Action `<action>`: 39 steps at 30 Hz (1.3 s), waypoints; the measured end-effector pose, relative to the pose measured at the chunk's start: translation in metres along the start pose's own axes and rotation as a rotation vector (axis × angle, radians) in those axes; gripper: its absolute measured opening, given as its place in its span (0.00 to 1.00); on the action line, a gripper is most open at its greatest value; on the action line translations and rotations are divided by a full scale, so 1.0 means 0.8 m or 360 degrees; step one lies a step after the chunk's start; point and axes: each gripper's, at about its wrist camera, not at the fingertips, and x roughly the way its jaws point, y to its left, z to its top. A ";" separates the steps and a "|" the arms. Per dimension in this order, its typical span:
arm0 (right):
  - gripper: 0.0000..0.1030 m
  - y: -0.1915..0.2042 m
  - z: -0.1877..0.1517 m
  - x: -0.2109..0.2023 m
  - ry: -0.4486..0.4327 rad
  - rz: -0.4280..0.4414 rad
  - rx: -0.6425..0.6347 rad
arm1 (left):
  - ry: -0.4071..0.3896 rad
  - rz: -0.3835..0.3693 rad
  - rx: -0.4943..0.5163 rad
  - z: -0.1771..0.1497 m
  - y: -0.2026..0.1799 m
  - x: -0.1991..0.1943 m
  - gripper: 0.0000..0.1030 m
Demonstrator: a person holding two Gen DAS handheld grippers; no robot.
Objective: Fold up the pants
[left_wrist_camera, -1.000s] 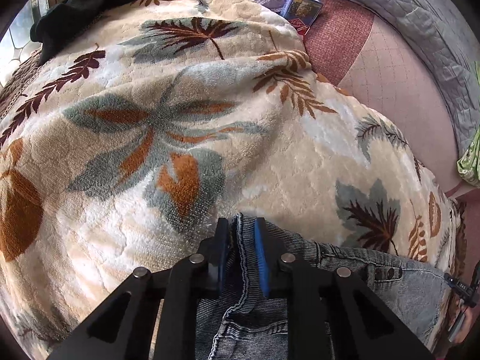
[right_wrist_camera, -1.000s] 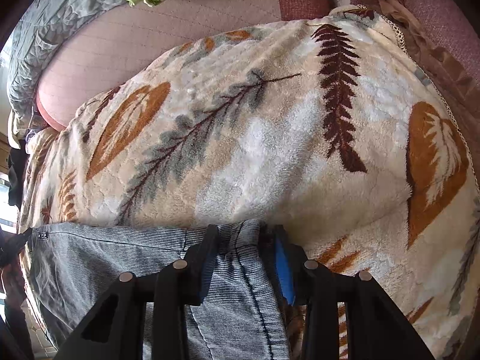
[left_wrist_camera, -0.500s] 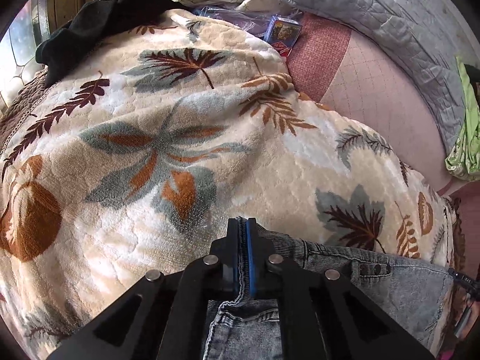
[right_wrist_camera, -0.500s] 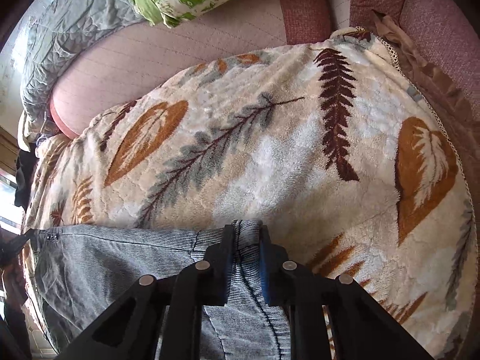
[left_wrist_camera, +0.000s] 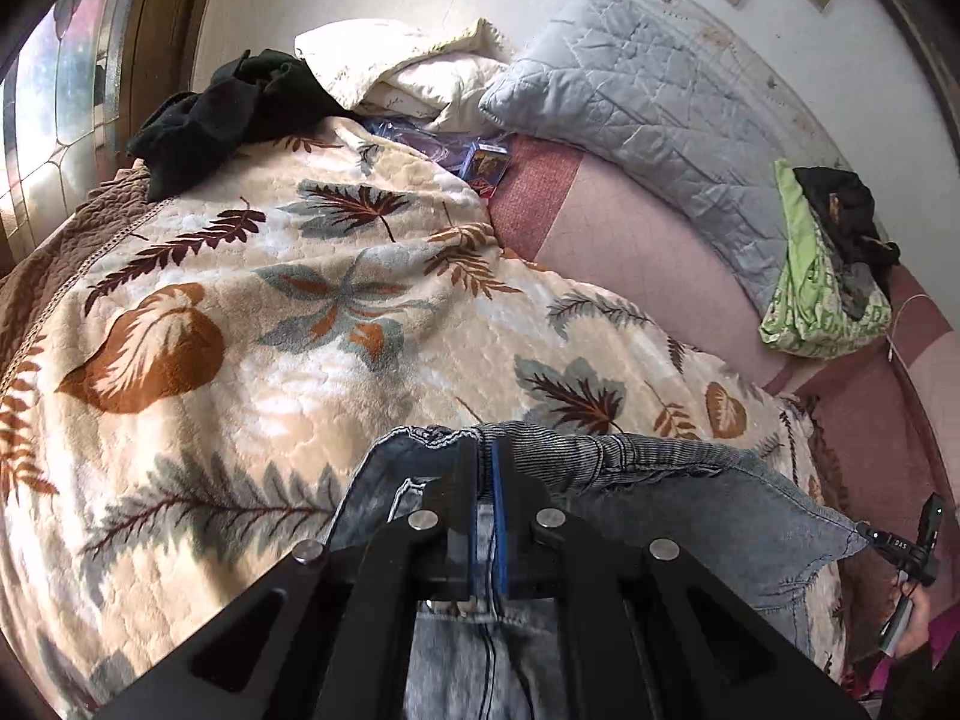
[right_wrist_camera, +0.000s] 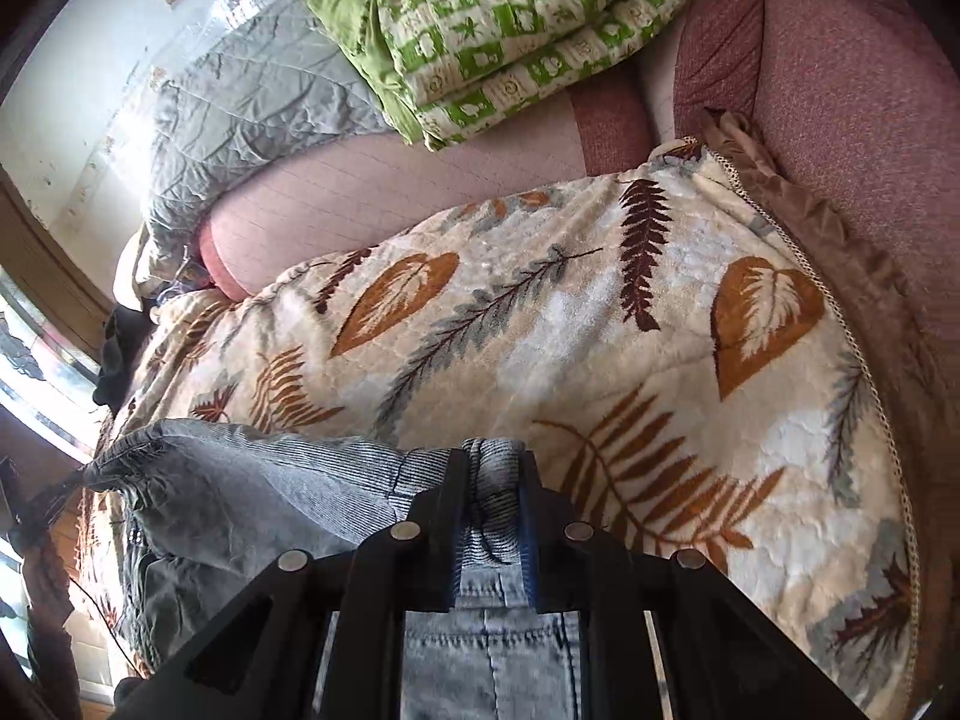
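Left wrist view: my left gripper [left_wrist_camera: 485, 474] has its jaws clamped nearly together on the waistband edge of the jeans [left_wrist_camera: 690, 498]. Denim is pinched between the blue pads; the band runs off toward 3 o'clock, where the other end is pulled to a point at the right gripper [left_wrist_camera: 900, 546], seen only small at the frame edge. The jeans hang over the leaf-print blanket [left_wrist_camera: 270, 312] on the bed. At 12 o'clock lie a cream pillow [left_wrist_camera: 408, 66] and a grey quilted cover [left_wrist_camera: 648, 108]; a black garment [left_wrist_camera: 222, 108] sits at 11 o'clock and a green patterned bundle [left_wrist_camera: 822, 294] at 2 o'clock. A small printed box [left_wrist_camera: 489, 165] rests just past the blanket's far edge.

Right wrist view: my right gripper [right_wrist_camera: 491, 480] has its jaws closed on a thicker bunch of waistband, a narrow gap filled with folded denim. The rest of the jeans [right_wrist_camera: 258, 480] stretches toward 9 o'clock, lifted off the blanket [right_wrist_camera: 600, 312]. The green patterned bundle [right_wrist_camera: 510, 30] lies at 12 o'clock, the grey quilted cover [right_wrist_camera: 240, 90] at 10 o'clock, and a pink mattress [right_wrist_camera: 372, 192] shows between them and the blanket.
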 end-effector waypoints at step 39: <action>0.11 -0.041 -0.133 0.040 0.0371 -0.0116 0.0066 | 0.0349 0.0181 0.0276 -0.213 -0.033 -0.004 0.43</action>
